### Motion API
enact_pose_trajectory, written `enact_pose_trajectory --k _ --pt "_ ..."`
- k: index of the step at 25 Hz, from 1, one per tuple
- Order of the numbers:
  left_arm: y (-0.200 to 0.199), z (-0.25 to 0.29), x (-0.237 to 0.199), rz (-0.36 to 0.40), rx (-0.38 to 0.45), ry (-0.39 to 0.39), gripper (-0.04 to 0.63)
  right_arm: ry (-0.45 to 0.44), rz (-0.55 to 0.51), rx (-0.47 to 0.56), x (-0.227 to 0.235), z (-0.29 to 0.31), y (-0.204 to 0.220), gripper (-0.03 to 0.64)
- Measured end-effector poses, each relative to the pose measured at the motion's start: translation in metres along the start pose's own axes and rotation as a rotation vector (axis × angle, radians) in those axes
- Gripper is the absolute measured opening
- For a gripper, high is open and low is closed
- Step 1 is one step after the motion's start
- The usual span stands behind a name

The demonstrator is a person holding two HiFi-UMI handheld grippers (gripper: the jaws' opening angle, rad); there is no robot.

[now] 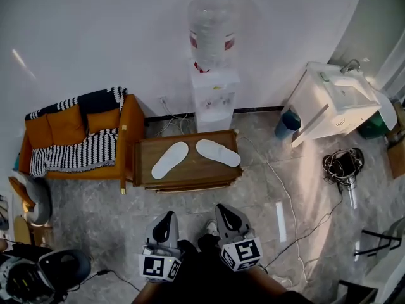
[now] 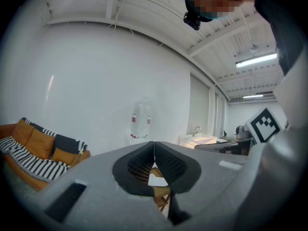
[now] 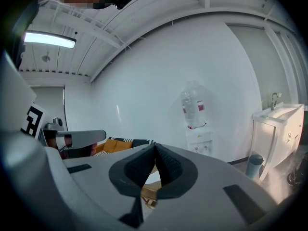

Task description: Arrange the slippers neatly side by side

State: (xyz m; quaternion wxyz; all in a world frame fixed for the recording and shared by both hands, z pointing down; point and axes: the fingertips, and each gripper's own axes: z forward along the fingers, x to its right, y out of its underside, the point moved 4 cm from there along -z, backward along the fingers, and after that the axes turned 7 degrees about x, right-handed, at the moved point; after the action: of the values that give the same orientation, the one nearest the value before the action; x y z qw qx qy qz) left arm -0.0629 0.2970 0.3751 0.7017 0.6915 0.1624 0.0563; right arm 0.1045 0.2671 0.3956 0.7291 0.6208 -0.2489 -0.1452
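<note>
Two white slippers lie on a low wooden table (image 1: 145,170) in the head view. The left slipper (image 1: 169,159) slants toward the front left. The right slipper (image 1: 218,152) slants toward the back left, so their far ends nearly meet. My left gripper (image 1: 168,217) and right gripper (image 1: 225,209) hover over the floor in front of the table, well short of it. Both are shut with nothing between the tips. Through the gap under the left gripper (image 2: 154,143) and the right gripper (image 3: 155,146) a bit of white slipper and table shows.
An orange sofa (image 1: 76,138) with a striped throw stands left of the table. A white water dispenser (image 1: 214,87) stands behind it by the wall. A white sink cabinet (image 1: 332,100) is at the right. Cables (image 1: 288,201) trail over the grey floor.
</note>
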Motion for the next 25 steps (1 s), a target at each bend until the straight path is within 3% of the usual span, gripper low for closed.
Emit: enact_pose_trajectory --k 12,25 --pt "0.001 0.065 -0.006 0.010 -0.026 -0.035 0.017 -0.028 0.009 -0.061 0.050 0.055 -0.001 0.012" --pt "0.000 0.164 -0.057 -0.035 -0.015 0.061 0.017 0.051 -0.021 -0.128 0.086 0.140 0.003 0.012"
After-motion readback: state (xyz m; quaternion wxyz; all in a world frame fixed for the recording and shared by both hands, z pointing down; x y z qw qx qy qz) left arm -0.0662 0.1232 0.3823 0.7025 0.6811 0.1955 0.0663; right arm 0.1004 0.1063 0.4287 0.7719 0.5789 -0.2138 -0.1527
